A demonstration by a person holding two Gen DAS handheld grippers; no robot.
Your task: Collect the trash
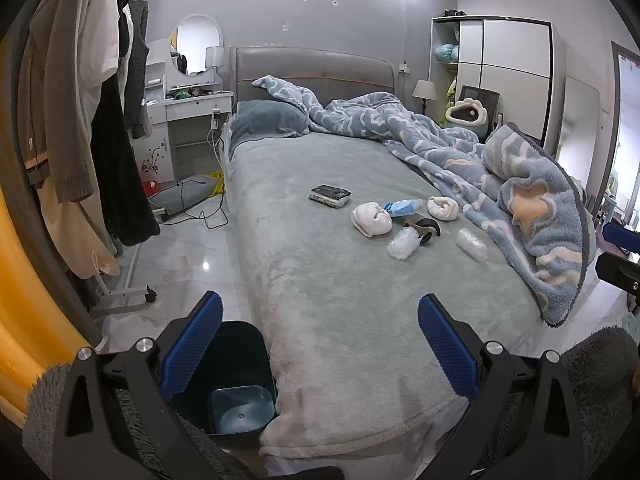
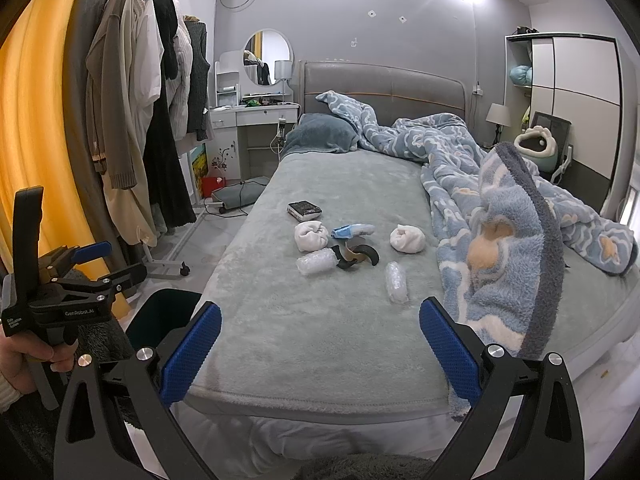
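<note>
Both grippers hang at the foot of a bed (image 1: 320,280), each with its blue-padded fingers spread wide and nothing between them: the left gripper (image 1: 320,344) sits over the bed's near left corner, and the right gripper (image 2: 320,344) faces the mattress a little further to the right. In the right wrist view the left gripper also shows at the far left edge, held in the person's hand (image 2: 24,356). The trash lies in a loose cluster on the grey-green bedspread, well ahead of both grippers and near the middle of the bed. It includes two rolls of clear bubble wrap, one (image 1: 404,242) on the left of the cluster and another (image 1: 472,244) apart on the right, a crumpled blue-and-white wrapper (image 1: 402,207), and a dark curved piece with a cardboard tape core (image 2: 356,256) between the rolls. Two balled white socks (image 1: 371,220) flank the wrapper, and a small dark box (image 1: 330,195) lies just beyond them. A black trash bin (image 1: 240,384) with a pale bottom stands on the floor against the bed's left corner, directly under the left gripper's left finger. A rumpled blue cloud-patterned blanket (image 2: 512,232) is heaped along the bed's right side, and coats hang on a rack (image 2: 136,112) at the left.
</note>
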